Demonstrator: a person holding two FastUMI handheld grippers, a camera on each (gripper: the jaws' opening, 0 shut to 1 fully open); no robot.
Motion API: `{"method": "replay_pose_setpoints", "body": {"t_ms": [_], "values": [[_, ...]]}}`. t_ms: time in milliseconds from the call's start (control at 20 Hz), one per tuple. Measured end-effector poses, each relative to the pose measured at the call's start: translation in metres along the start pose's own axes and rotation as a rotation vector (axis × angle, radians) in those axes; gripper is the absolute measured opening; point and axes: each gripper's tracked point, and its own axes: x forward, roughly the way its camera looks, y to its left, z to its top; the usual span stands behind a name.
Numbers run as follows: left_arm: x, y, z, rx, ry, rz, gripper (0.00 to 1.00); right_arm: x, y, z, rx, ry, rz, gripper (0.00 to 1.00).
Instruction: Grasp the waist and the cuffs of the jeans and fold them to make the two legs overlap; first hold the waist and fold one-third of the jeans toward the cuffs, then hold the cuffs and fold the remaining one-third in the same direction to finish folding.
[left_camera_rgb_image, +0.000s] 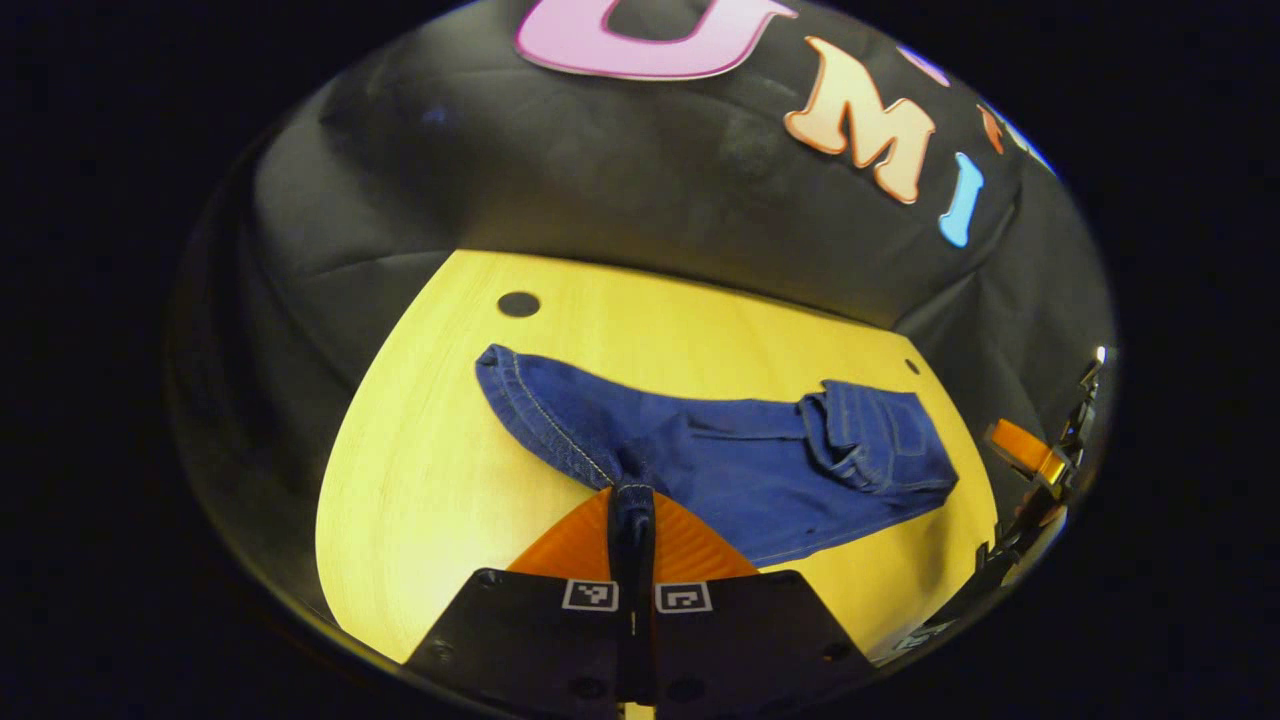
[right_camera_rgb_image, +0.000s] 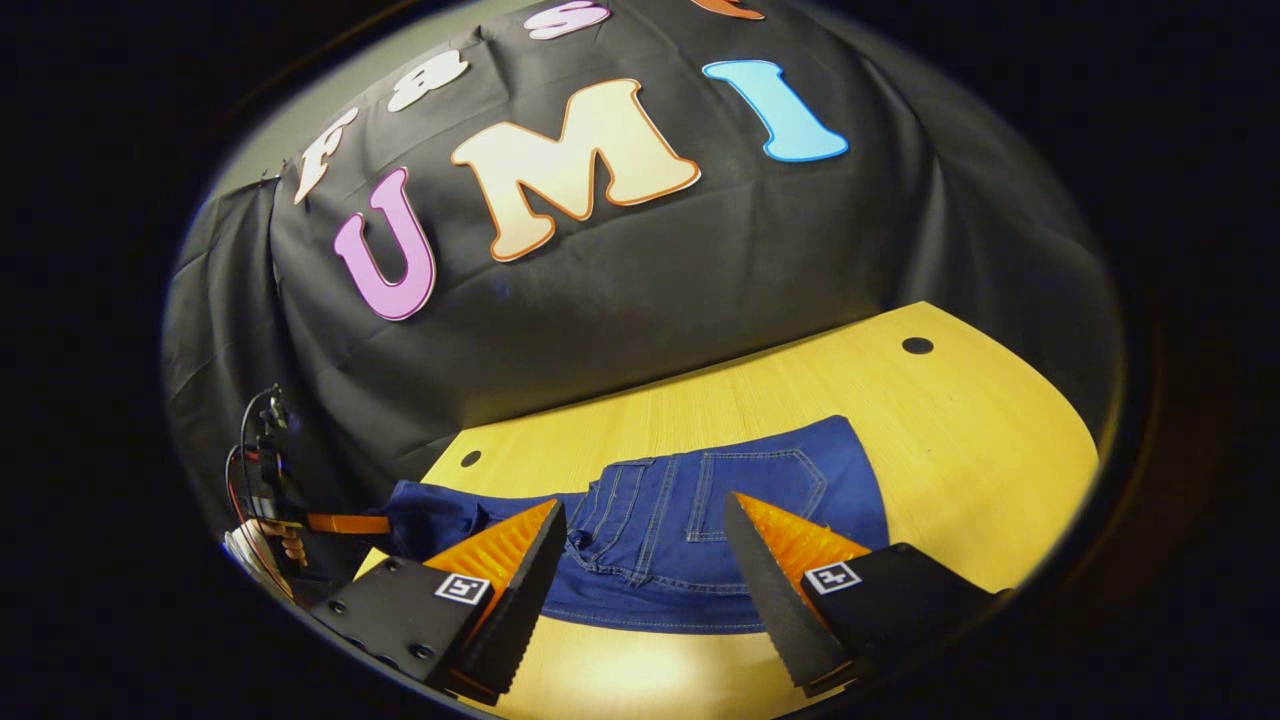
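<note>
Left claw (left_camera_rgb_image: 632, 520) pinches jeans (left_camera_rgb_image: 740, 455); right claw (right_camera_rgb_image: 645, 555) gapes above them.

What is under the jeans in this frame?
The jeans lie on a yellow wooden table, bare around them. The wood directly beneath is covered by denim. The left gripper pinches a fold of cloth; the right gripper hovers with jaws apart over the pocket end.

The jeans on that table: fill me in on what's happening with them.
A person is folding a pair of dark blue denim jeans on a pale wooden table with two handheld grippers. The left gripper is shut on a pinch of denim at the near edge. The right gripper hangs open over the waist end with its pockets, gripping nothing. The waist end looks already turned over; the legs lie overlapped.
</note>
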Motion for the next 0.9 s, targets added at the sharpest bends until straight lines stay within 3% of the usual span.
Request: {"method": "replay_pose_setpoints", "body": {"t_ms": [500,900], "values": [[0.022,-0.154,0.055,0.086,-0.102,-0.114,0.00,-0.043,-0.058,0.035,0.004,-0.018,0.032,0.98],[0.058,-0.266,0.055,0.202,-0.091,-0.192,0.00,-0.076,-0.120,0.053,0.017,-0.034,0.011,0.98]]}}
